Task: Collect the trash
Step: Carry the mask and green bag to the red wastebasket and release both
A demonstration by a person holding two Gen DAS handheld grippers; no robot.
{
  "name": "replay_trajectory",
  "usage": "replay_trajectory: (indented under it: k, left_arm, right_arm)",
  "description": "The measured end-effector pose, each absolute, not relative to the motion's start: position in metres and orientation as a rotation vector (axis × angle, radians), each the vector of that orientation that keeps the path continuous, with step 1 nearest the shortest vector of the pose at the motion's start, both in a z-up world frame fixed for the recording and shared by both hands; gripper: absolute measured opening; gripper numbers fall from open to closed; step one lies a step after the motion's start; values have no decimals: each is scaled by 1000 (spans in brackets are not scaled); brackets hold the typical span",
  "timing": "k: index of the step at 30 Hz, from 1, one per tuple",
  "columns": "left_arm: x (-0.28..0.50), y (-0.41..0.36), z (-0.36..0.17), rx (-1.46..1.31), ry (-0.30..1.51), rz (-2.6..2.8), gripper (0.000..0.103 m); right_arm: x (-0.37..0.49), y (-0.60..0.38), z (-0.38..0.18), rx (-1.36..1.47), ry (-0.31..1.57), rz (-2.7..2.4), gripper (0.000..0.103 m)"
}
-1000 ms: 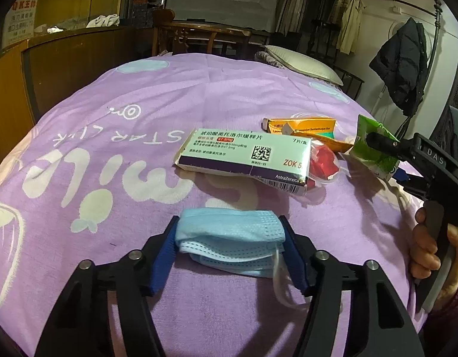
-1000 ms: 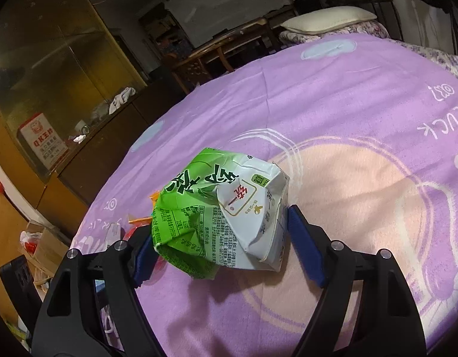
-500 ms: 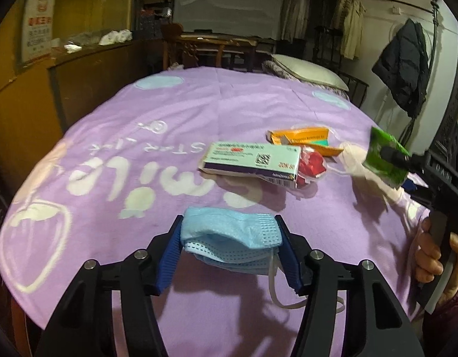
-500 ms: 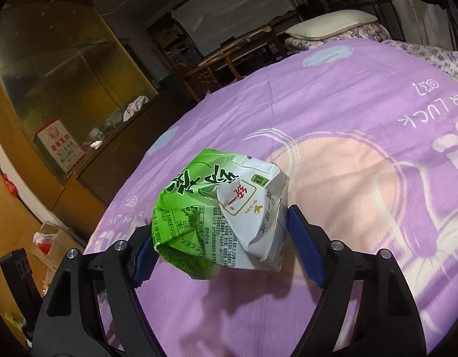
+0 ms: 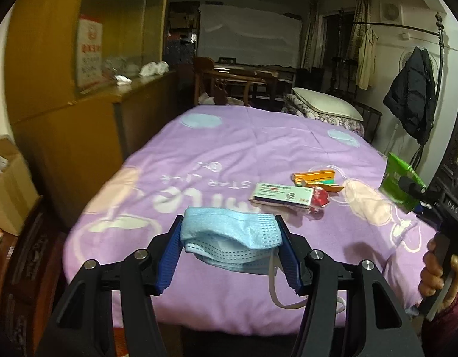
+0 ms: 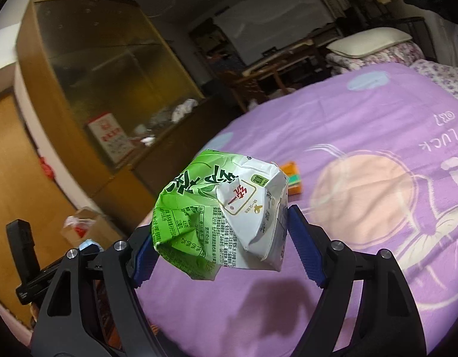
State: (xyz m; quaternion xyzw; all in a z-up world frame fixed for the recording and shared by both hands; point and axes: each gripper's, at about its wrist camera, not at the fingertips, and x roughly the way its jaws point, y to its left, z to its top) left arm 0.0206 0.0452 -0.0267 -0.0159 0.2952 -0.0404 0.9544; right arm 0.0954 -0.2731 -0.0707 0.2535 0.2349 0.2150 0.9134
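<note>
Blue-padded fingers (image 5: 171,255) of the left gripper (image 5: 230,253) pinched a folded blue face mask (image 5: 229,238) above the purple bedspread (image 5: 229,148); its jaws had just been closing. Right gripper (image 6: 220,235) clamped a crumpled green carton (image 6: 217,217), seemingly clear of the bed.

Dim indoor light, fisheye warp, blurred edges
</note>
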Motion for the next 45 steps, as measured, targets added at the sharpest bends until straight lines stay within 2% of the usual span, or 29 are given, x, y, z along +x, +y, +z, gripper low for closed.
replay_trajectory:
  k: [9,17,18,22,27,35,45]
  left_arm:
    - [-45,120,-27,1,671,61,59]
    - [-83,206,-93,-136,808,149,60]
    - [-86,213,-101,-158,813,149,63]
    - [-96,242,-135,-250,851,160,90]
    - [-109,269,-145,-244,806,249,97]
    - [-131,318,-162,-221,786,459,97]
    - [-153,367,-210,-310,867,562,97]
  right_arm:
    - [67,-208,-44,448,505,635,77]
    - [64,-109,-47,342,650,797,77]
    - [61,-93,-48,319,667,810,77]
    - [54,-43,-54,232,733,855,77]
    - [39,17,-62,118,800,921,77]
    - [17,101,-95,-55,946,1026,77]
    - [6,184,-146,-227,1109,1085,79]
